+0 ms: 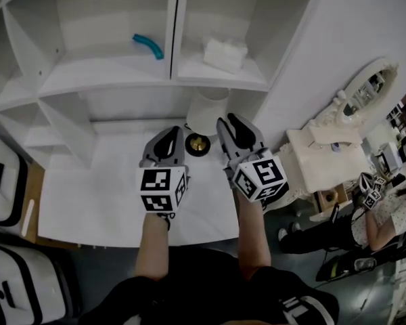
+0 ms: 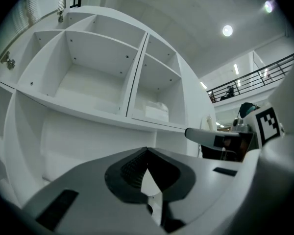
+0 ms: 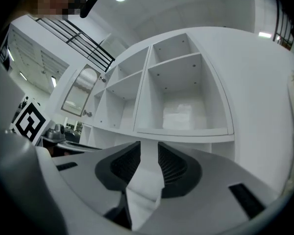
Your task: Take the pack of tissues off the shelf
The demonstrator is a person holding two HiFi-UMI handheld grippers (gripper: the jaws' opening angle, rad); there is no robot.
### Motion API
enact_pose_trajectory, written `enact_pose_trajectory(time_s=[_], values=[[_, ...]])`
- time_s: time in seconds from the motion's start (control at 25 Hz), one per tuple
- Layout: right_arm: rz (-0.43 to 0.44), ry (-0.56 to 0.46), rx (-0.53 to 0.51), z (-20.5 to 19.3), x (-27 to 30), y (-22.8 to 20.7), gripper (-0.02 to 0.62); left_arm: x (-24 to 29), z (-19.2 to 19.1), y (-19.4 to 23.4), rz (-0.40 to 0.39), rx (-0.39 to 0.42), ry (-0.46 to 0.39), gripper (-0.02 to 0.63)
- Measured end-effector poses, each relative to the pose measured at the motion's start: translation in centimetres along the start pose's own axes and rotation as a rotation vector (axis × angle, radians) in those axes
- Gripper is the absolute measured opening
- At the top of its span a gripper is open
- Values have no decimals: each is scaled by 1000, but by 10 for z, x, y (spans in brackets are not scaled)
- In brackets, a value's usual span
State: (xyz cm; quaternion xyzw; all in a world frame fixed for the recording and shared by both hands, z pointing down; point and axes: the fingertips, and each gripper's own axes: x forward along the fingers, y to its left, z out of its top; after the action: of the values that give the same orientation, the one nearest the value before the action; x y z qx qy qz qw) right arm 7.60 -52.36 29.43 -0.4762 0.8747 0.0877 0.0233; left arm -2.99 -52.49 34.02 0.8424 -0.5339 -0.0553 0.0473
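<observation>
Currently: tissue pack is up and far of the right gripper

Tissue pack (image 1: 224, 54) lies on the shelf (image 1: 108, 80), in the right-hand upper compartment. It is well apart from both grippers and nothing touches it. Its long side looks to run left-right along the board, slightly skewed.

Right gripper (image 1: 231, 123) is the nearer one, sitting almost straight under that compartment. My read is a reach up and away, hardly sideways. Left gripper (image 1: 174, 135) would have to cross to the right.

Right gripper jaws are spread, with nothing between the pads. Left gripper jaws are pressed together at the tips, empty.

Views:
- Right gripper view puts the tissue pack (image 3: 178, 115) just above the gap between its jaws.
- Left gripper view has the tissue pack (image 2: 157, 111) high and a bit right of its tips.
- Only head view plainly shows what looks like a small lamp (image 1: 207, 110) on the desk (image 1: 88, 195). It stands just beyond the grippers, below the pack's board, and is a likely obstacle.
- Only head view shows the blue curved piece (image 1: 149, 45) in the left compartment.
</observation>
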Motion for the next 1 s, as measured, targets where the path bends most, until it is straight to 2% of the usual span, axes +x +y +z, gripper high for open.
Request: enact_pose_trajectory(time_s=[0.36, 0.44, 0.56, 0.64, 0.76, 1.0], values=[[-89, -40, -115, 55, 29, -47, 186, 18, 9, 4, -58, 7, -40, 9], [-115, -40, -125, 68, 38, -58, 198, 17, 12, 11, -50, 0, -47, 9], [-139, -47, -78, 82, 50, -72, 199, 13, 8, 25, -22, -26, -45, 9], [-145, -7, -90, 83, 60, -76, 201, 11, 4, 35, -1, -39, -36, 9], [-144, 85, -168, 83, 73, -77, 224, 8, 0, 46, 25, -55, -34, 9], [-118, 154, -360, 106, 89, -75, 257, 5, 0, 60, 54, -62, -40, 9]])
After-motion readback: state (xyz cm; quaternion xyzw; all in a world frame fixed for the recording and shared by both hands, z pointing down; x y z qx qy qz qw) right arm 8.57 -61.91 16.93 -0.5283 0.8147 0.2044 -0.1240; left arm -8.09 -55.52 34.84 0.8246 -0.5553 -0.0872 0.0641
